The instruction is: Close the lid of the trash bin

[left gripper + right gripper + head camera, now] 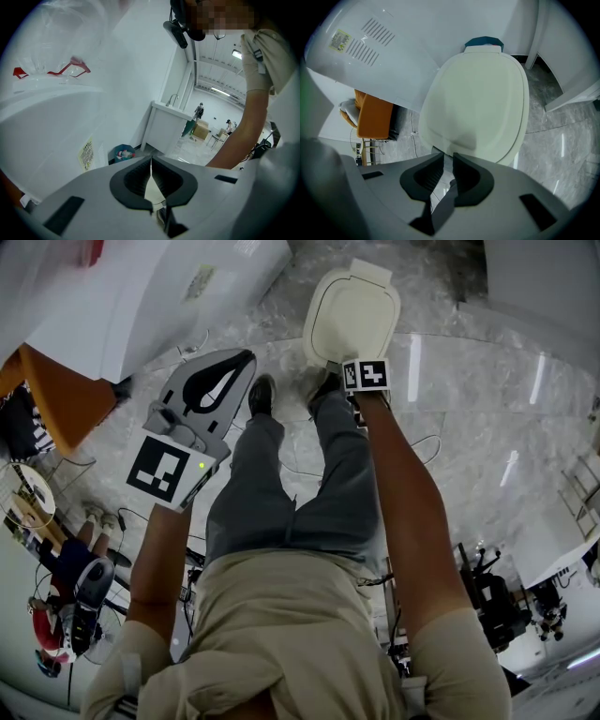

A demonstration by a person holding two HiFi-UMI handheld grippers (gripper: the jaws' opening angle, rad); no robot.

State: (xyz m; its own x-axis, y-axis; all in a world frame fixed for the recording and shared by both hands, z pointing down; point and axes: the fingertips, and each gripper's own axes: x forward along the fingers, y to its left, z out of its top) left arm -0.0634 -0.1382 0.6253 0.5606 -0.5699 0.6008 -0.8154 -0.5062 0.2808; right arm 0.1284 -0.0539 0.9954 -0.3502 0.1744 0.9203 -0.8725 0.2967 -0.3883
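We hold the right gripper (445,159) just short of the bin lid (480,98), jaws a slit apart and empty. The lid lies flat and shut at 12 o'clock in the head view. Our left gripper (225,381), at 10 o'clock, has its jaw tips together on nothing.

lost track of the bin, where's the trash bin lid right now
The trash bin lid is at the top centre of the head view, just beyond the right gripper and ahead of the person's shoes.
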